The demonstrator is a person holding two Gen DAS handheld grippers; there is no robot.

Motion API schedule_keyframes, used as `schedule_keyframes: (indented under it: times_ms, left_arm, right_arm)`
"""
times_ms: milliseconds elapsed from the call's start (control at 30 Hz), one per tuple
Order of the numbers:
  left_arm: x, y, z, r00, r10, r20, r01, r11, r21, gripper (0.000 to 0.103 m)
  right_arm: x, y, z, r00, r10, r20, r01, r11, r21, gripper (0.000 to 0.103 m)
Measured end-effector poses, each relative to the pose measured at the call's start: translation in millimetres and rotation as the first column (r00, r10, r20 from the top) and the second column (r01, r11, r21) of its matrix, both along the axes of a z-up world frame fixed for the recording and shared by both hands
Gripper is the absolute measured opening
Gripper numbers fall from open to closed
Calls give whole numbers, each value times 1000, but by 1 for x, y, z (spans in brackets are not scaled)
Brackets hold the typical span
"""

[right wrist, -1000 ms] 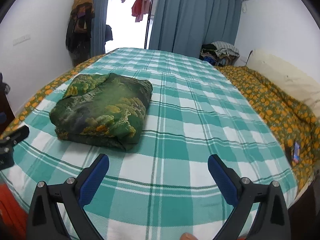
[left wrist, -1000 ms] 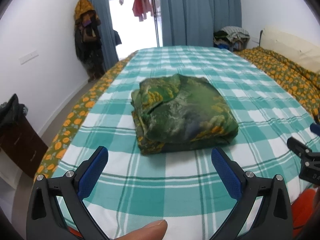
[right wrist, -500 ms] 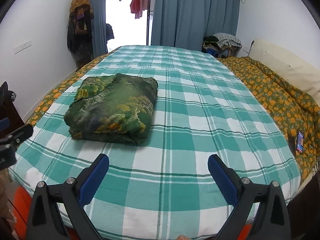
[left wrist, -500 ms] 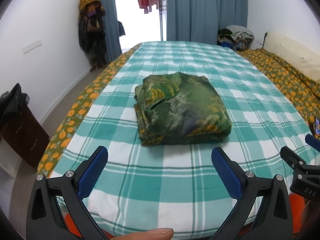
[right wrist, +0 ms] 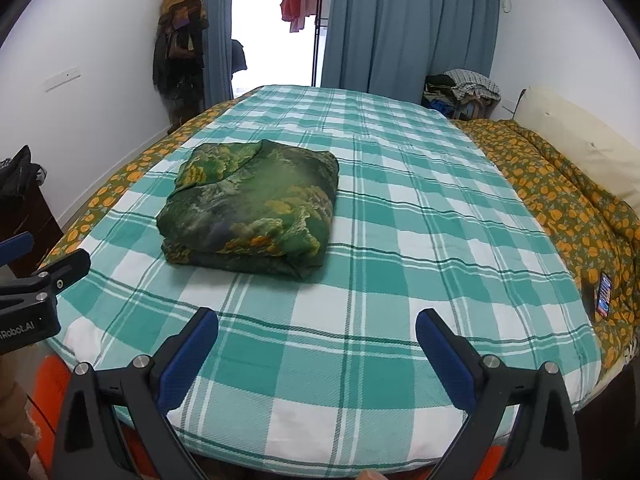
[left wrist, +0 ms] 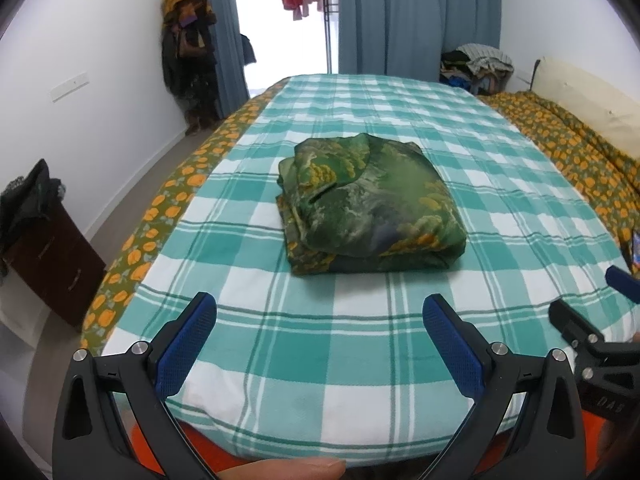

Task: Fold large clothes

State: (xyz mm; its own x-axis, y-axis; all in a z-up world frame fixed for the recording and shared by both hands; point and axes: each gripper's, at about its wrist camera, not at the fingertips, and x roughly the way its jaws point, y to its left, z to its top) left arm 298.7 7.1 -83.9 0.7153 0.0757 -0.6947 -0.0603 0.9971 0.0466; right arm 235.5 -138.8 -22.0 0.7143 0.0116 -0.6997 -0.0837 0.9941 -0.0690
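The bed [left wrist: 320, 340] shows more of its near edge than a second ago; both grippers have drawn back. The folded garment [left wrist: 370, 206] lies unmoved mid-bed. Left gripper [left wrist: 320, 312] and right gripper [right wrist: 318, 316] hang empty, jaws spread.

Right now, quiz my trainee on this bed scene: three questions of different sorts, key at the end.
1. True or false: the left gripper is clamped on the green garment.
2. Multiple choice: the garment lies A) spread flat, B) folded in a compact bundle, C) hanging off the bed edge.
3. Fill in: the garment rests on a green-and-white ____ blanket.

Key:
1. False; both the left gripper and the right gripper are open and clear of the garment.
2. B.
3. Checked.
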Motion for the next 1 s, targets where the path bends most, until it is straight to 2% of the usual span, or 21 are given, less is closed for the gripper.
schedule_keyframes:
  times_ms: [333,667,1000]
  left_arm:
    - [-3,-2,2,1000,-10,4,10,1000,-10,103]
    - [-8,-8,9,1000,-15,-1,15,1000,0,103]
    - [-11,-11,11,1000,-19,4,19,1000,-10,103]
  right_arm:
    - [-7,14,5,1000,21,2,-21,1000,-5,101]
    - [-9,17,16,1000,26,-12,-26,999,30,101]
    - [-11,15,18,1000,3,-7,-3,1000,20,101]
